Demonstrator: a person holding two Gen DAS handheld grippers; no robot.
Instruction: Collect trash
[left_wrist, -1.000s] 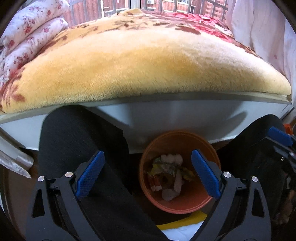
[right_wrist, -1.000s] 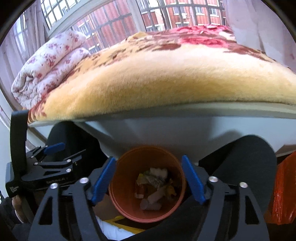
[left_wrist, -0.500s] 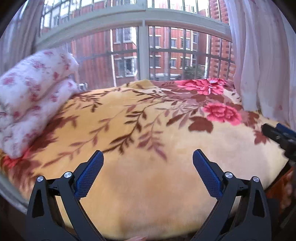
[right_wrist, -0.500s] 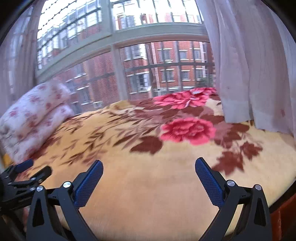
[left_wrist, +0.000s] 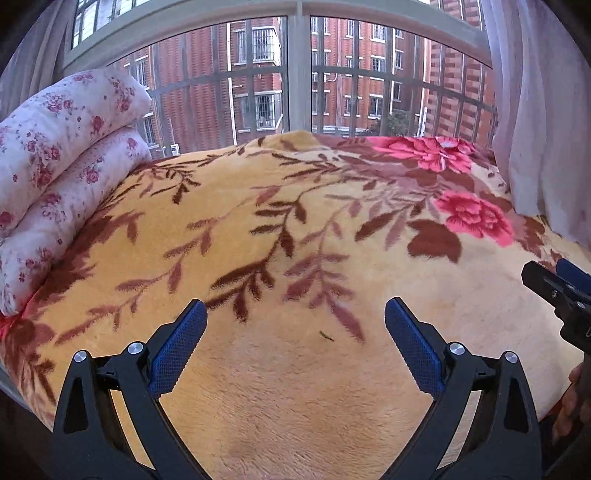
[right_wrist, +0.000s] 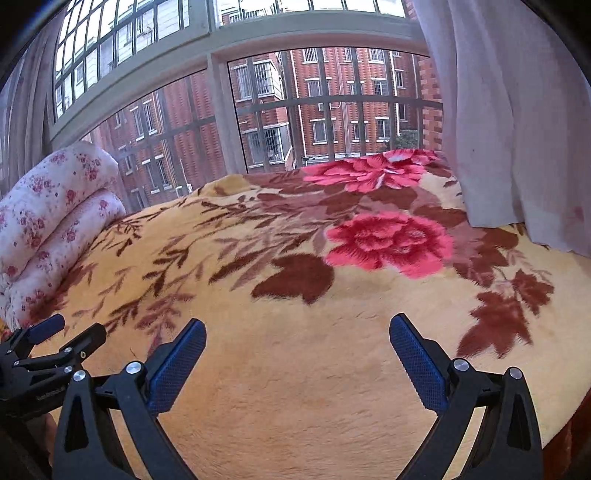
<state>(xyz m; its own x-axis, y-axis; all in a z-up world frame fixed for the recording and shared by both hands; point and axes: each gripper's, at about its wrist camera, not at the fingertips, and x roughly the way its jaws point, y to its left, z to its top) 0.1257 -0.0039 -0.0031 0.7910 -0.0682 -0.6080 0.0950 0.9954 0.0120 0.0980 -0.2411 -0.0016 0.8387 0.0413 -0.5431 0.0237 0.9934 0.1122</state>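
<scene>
Trash is showing only as one small dark speck (left_wrist: 326, 335) lying on the yellow floral blanket (left_wrist: 295, 387) near the bed's near edge, ahead of the left gripper (left_wrist: 294, 321) and between the lines of its fingers; it is too small for me to say what it is. The left gripper is hovering over the blanket with its jaws spread wide and nothing between the blue pads (left_wrist: 177, 349). The right gripper (right_wrist: 297, 334) is hanging released too, pads far apart, gripping nothing. In the left wrist view the right gripper is being cut off by the right border, only a black tip and a bit of blue showing, with part of a hand (left_wrist: 576, 402) below it. A folded flowered quilt (left_wrist: 55, 177) is sitting at the bed's left end, partly cropped. A pale curtain (right_wrist: 517, 129) is draping onto the bed's far right corner, hiding that part. Behind the bed a barred window (right_wrist: 295, 110) is looking onto brick buildings.
</scene>
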